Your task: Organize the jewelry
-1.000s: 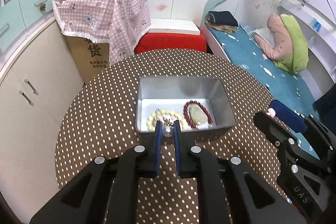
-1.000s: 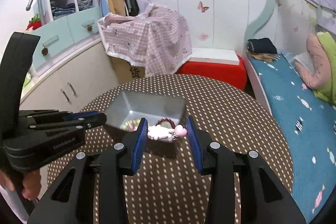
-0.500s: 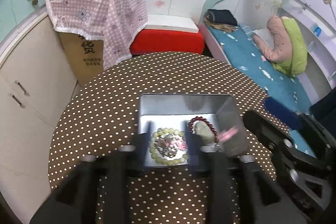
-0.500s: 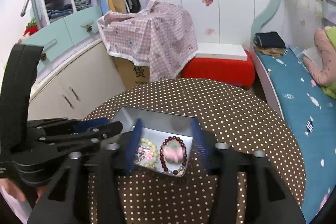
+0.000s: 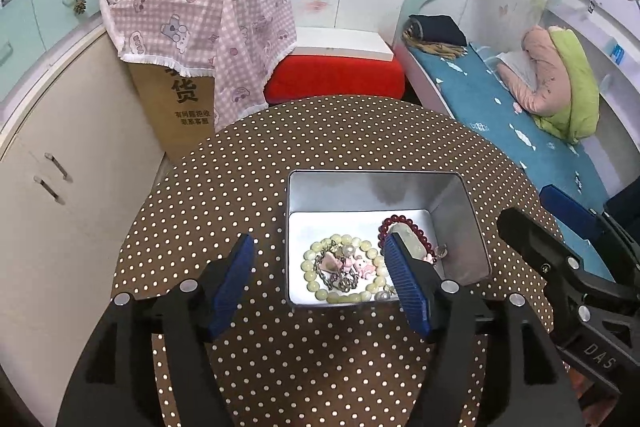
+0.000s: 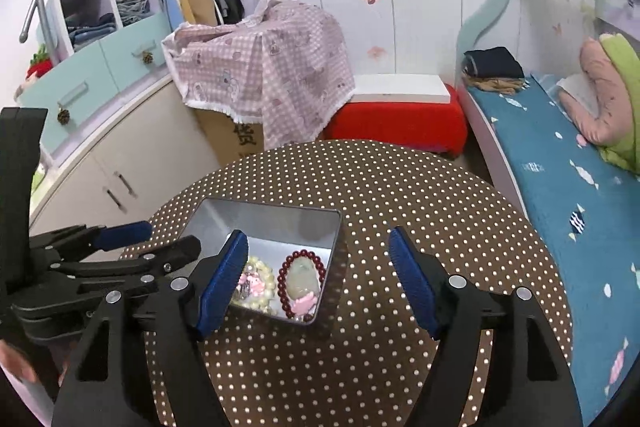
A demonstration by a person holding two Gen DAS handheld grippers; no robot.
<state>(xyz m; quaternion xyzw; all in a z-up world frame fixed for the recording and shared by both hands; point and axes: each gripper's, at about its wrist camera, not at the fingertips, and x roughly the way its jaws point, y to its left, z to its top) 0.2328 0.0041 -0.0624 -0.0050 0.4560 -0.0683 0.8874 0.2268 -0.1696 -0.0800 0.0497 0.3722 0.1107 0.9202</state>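
Note:
An open metal tin (image 5: 464,227) stands on the dotted table. In it lie a pale green bead bracelet (image 5: 320,287), a dark red bead bracelet (image 5: 400,221) around a jade stone (image 5: 410,247), and pink charms (image 5: 362,267). My left gripper (image 5: 318,247) hovers over the tin's near edge, its jaws still opening with nothing gripped. In the right wrist view the tin (image 6: 272,223) shows the red bracelet (image 6: 282,275) and a pink charm (image 6: 302,303). My right gripper (image 6: 318,237) hangs over the tin's right side, its jaws also opening and empty. The left gripper (image 6: 172,237) sits beside it.
The round table (image 5: 320,131) wears a brown polka-dot cloth. Behind it stand a cardboard box under a pink checked cloth (image 5: 200,27), a red stool (image 5: 332,75), a white cabinet (image 5: 60,167) at left and a bed (image 5: 500,115) at right. A person's hand (image 6: 16,367) shows at bottom left.
The left gripper let go of a pearl pendant and the right gripper let go of a pink charm. Both pieces now lie in the tin, and both jaws have spread wide.

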